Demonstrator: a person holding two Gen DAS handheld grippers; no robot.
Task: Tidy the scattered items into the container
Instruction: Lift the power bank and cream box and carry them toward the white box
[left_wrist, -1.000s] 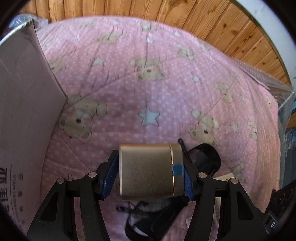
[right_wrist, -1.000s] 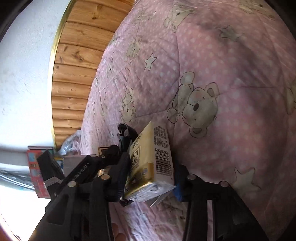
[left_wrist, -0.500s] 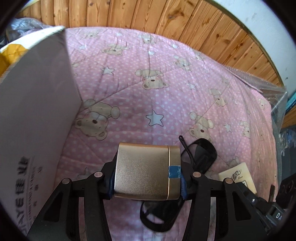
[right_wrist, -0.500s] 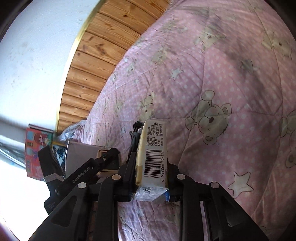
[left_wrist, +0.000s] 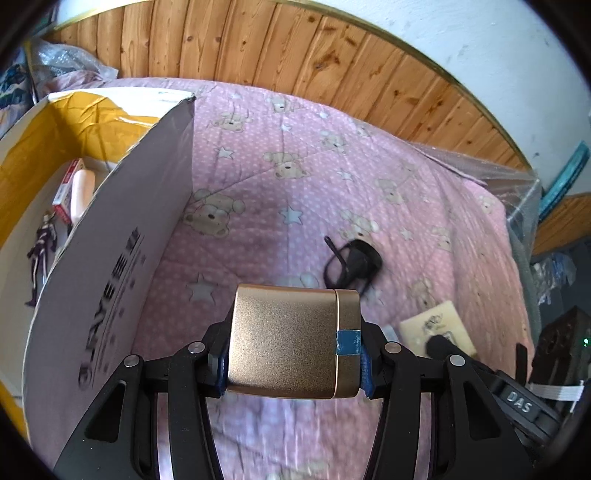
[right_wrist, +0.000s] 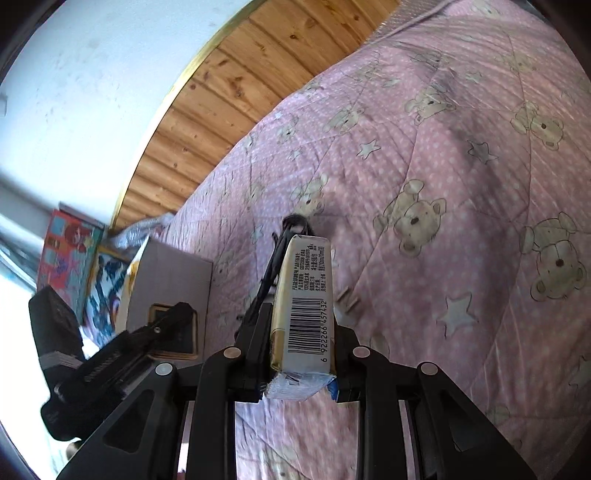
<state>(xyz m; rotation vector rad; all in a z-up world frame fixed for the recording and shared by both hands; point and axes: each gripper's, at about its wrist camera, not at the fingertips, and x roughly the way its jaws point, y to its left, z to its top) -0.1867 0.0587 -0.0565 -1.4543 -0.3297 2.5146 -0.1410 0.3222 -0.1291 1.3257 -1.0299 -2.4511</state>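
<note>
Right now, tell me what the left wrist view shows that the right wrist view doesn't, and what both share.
Left wrist only: the cardboard box's yellow-lined inside with items already in it, and black sunglasses lying on the pink quilt.
Right wrist only: the barcode on the yellow carton gripped by the right claw, and colourful books by the wall.
Both: the left claw gripping the gold case, the box, the quilt, the wood panelling.
</note>
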